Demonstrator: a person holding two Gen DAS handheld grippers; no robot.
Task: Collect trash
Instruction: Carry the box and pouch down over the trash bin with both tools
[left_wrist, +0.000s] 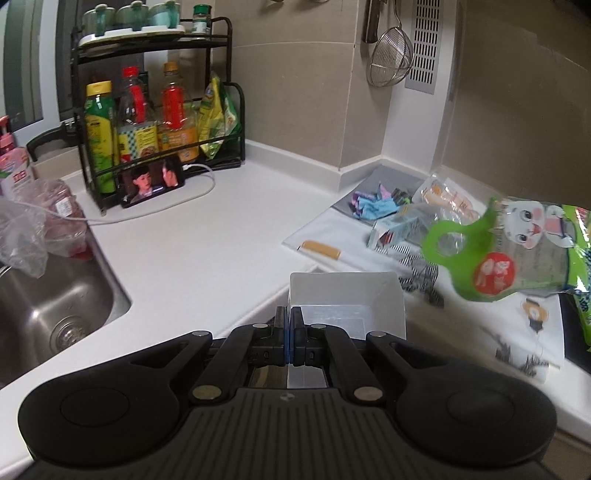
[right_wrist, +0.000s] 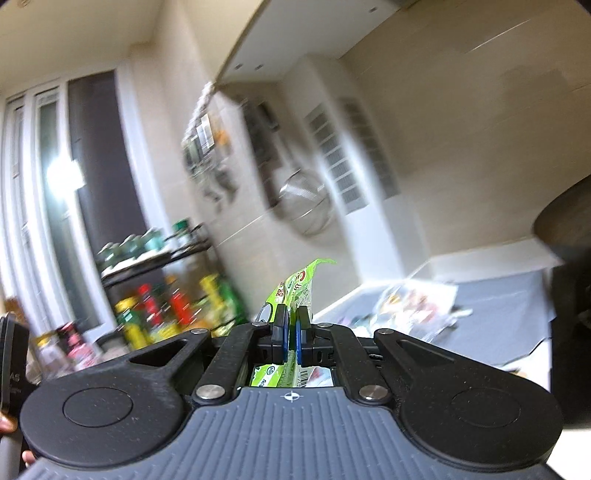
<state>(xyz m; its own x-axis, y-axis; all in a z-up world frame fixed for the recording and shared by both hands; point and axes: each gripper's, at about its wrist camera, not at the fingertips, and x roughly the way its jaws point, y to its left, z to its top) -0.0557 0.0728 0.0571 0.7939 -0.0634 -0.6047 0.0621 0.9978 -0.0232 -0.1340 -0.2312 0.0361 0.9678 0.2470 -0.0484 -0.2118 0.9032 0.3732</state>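
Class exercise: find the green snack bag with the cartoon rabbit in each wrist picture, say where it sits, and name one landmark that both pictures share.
Left wrist view: the green snack bag hangs in the air at the right edge, above the littered counter.
Right wrist view: the same bag rises at lower centre, pinched in the right tool.
Shared landmark: the wire strainer hanging on the wall beside the white vent, blurred in the right wrist view.

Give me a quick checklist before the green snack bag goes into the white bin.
1. Right claw shut on green snack bag: ok.
2. Left claw shut on wall of white bin: ok.
3. Bin mouth open, facing up: ok.
4. Bag directly over the bin: not ok, it hangs off to its right.
5. Bin has room: ok, floor looks bare.
6. Wrappers remaining on counter: not ok.
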